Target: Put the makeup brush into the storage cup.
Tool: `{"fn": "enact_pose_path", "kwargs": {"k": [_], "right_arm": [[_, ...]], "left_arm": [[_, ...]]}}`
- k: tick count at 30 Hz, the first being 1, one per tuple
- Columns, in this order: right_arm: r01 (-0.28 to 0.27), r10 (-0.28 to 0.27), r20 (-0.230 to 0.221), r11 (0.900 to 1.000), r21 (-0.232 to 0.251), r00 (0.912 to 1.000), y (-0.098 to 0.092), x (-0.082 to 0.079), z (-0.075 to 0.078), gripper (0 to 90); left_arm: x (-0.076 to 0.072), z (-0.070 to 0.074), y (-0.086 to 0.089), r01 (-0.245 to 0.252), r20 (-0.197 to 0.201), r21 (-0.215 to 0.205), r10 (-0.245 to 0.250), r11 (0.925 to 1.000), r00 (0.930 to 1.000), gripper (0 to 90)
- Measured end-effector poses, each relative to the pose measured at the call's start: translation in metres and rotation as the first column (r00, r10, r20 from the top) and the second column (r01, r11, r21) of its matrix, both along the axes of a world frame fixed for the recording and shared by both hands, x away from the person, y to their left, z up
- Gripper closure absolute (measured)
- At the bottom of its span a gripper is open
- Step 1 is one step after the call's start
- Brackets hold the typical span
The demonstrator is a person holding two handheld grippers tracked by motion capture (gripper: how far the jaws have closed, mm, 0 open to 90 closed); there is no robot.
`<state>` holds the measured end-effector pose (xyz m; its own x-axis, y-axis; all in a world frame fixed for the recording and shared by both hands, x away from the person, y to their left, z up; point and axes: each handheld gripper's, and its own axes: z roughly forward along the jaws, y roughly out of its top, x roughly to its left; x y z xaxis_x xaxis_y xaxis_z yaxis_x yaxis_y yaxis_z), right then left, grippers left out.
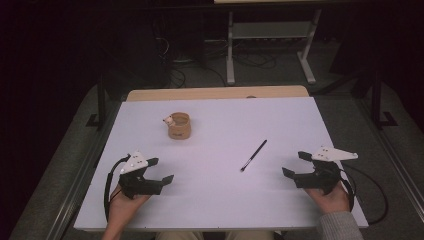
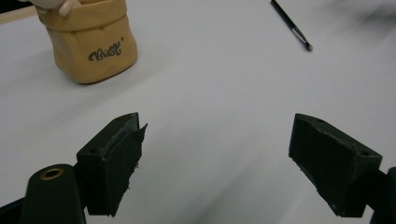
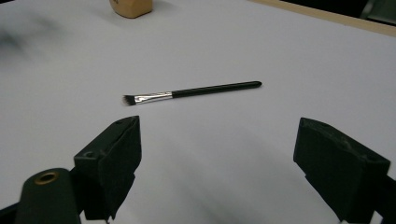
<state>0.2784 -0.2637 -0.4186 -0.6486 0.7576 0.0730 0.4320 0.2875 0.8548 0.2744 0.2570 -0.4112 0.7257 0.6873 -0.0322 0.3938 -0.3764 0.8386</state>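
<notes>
A tan pot (image 1: 179, 125) (image 2: 93, 44) (image 3: 131, 7) shaped like a small sack, lettered on its side, stands at the middle left of the white table (image 1: 220, 200). A small white figure (image 1: 168, 120) clings to its rim. A thin black makeup brush (image 1: 253, 155) (image 3: 191, 92) (image 2: 291, 24) with a silver ferrule lies flat right of centre. My left gripper (image 1: 161, 171) (image 2: 217, 163) rests near the front left, open, jaws wide apart with nothing between them. My right gripper (image 1: 295, 164) (image 3: 217, 170) rests at the front right, open and empty, the brush a short way ahead of it.
A bare wooden strip (image 1: 215, 93) runs along the table's far edge. Beyond it stand a white metal frame (image 1: 270, 45) and cables on the dark floor. Wide bare tabletop lies between the two grippers.
</notes>
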Motion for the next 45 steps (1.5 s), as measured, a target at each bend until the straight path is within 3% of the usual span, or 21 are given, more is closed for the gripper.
{"fn": "enact_pose_path", "kwargs": {"k": [10, 13, 20, 34, 45], "right_arm": [[0.008, -0.008, 0.003, 1.000, 0.011, 1.0000, -0.002, -0.002, 0.003, 14.2], [0.009, -0.010, 0.014, 1.000, 0.018, 0.9999, -0.002, -0.001, 0.004, 14.2], [0.008, -0.008, 0.013, 1.000, 0.012, 0.9999, 0.000, 0.001, 0.005, 14.2], [-0.002, 0.002, 0.020, 1.000, 0.012, 0.9998, 0.002, 0.000, 0.008, 14.1], [0.006, -0.006, 0.017, 1.000, 0.002, 0.9998, 0.001, 0.001, 0.008, 14.2]], "left_arm": [[0.002, 0.006, -0.005, -0.007, 0.000, -0.030, 0.007, 0.9995, 1.0000, 16.6], [0.005, 0.012, -0.011, -0.001, -0.002, -0.021, 0.000, 0.9998, 1.0000, 16.6], [0.012, 0.025, -0.028, 0.023, -0.010, -0.044, -0.024, 0.9988, 0.9997, 17.1], [0.032, 0.044, -0.088, 0.103, -0.039, -0.021, -0.104, 0.9944, 0.9938, 18.8], [0.049, 0.049, -0.127, 0.145, -0.069, -0.010, -0.145, 0.9894, 0.9870, 19.5]]}}
